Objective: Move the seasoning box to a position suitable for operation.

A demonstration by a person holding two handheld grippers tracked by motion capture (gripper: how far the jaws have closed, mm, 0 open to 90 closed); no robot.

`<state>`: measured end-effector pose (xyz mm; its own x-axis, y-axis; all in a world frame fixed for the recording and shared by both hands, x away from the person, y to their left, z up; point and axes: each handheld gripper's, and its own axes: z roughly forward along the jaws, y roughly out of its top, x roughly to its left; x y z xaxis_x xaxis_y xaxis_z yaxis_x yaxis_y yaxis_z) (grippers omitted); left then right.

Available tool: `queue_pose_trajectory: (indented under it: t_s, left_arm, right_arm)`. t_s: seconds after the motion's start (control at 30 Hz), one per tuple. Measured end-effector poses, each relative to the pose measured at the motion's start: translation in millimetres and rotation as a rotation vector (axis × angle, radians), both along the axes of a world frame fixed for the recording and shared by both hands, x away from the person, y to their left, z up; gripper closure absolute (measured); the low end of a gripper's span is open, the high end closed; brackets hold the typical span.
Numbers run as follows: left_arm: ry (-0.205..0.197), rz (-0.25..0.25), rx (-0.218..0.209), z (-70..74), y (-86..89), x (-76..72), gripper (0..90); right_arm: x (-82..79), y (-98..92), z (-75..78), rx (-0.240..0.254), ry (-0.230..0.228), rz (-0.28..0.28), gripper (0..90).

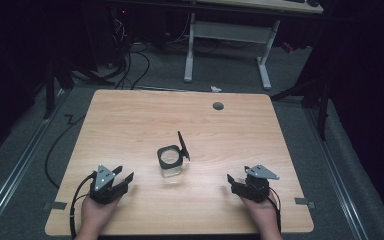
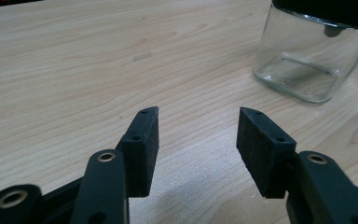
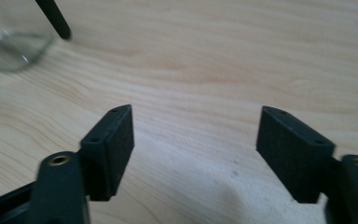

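Two hands sit at the near edge of the table (image 1: 130,115), one on each side. The left gripper (image 1: 125,177) has its jaws wide apart with nothing between them. The right gripper (image 1: 231,181) is also wide and holds nothing. Farther out, in the middle of the table between them, stands a square glass jar (image 1: 171,161) with a black rim. A black lid (image 1: 183,145) leans up at its far right corner.

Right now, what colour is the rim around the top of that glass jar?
Black. The jar is clear glass with a black rim, clearest in the high view.
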<state>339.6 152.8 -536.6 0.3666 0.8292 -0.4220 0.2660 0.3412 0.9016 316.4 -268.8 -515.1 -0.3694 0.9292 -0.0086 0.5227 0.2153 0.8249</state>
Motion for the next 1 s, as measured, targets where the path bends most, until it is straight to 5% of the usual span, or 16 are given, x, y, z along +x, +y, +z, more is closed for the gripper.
queue_pose_trajectory:
  t_s: [0.13,0.43,0.83,1.0]
  left_arm:
    - [-0.004,0.009,-0.009,1.3,2.3,-0.3,50.7]
    - [-0.006,0.007,0.019,4.7,1.1,-1.7,54.4]
    - [0.008,-0.011,0.019,5.6,-6.1,-4.9,60.1]
    - [0.017,-0.027,0.021,6.6,-11.3,-7.2,69.7]
  right_arm:
    - [-8.0,0.8,2.5,0.032,-0.04,0.008,41.2]
    - [-10.1,0.2,-1.8,0.053,-0.039,0.031,41.7]
    - [-12.2,-3.4,-4.2,0.091,-0.066,0.026,60.8]
    - [-15.0,-2.9,-4.6,0.086,-0.095,0.033,72.2]
